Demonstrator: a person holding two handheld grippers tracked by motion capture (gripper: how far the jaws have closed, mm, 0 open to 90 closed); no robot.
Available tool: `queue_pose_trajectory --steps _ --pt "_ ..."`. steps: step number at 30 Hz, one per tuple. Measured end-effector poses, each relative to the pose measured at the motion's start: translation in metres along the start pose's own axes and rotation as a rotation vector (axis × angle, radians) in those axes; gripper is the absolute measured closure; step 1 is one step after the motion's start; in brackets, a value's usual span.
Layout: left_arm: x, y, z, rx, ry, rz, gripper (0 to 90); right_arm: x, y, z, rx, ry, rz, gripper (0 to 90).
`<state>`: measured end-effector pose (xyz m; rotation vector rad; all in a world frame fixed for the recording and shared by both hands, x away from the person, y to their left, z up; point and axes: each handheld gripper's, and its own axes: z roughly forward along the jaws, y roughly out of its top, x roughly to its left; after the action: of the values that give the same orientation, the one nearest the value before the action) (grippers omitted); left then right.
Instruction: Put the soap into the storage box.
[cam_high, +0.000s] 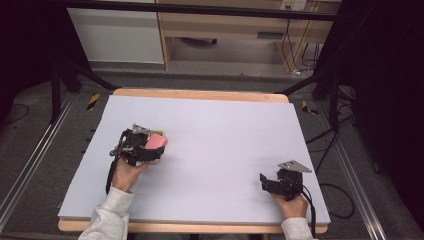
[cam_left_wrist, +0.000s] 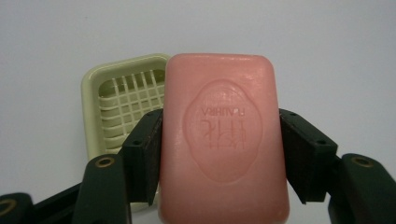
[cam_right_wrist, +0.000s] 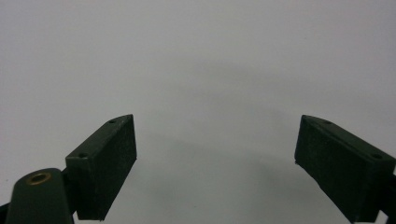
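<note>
The pink soap bar (cam_left_wrist: 223, 140) is clamped between the two black jaws of the left gripper (cam_left_wrist: 219, 154), each pad pressing flat on one long side of the bar. In the left gripper view the bar's broad face, with its oval stamped emblem, is turned to the camera, and the bar stands partly in front of the soap dish (cam_left_wrist: 122, 102), covering the dish's right part. The dish is pale green with a slotted grid insert, and it lies on the white table sheet (cam_left_wrist: 56, 37). Whether the bar touches the dish I cannot tell.

From the high view the soap (cam_high: 155, 142) shows as a pink block at the tip of the left gripper (cam_high: 152, 147), at the left part of the table sheet (cam_high: 220, 135), and the dish is mostly hidden beneath the gripper and bar.

The right gripper (cam_high: 265, 181) rests well apart from the dish, far to its right near the sheet's near edge, held in the person's right hand (cam_high: 291, 204). Its jaws stand wide apart with nothing between them; the right gripper view shows bare sheet (cam_right_wrist: 205, 70) between the pads.
</note>
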<state>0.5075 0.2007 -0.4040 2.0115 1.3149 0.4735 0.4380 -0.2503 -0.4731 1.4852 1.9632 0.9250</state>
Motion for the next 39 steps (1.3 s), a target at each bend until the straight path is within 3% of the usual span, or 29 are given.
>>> queue_pose_trajectory --steps 13,39 --pt "0.015 0.005 0.009 0.010 0.047 -0.014 37.1 0.001 0.000 0.001 0.002 -0.003 -0.004 13.0" --pt "0.036 0.005 0.034 0.032 0.088 -0.059 37.1 0.001 0.000 0.003 0.007 -0.007 -0.006 13.0"
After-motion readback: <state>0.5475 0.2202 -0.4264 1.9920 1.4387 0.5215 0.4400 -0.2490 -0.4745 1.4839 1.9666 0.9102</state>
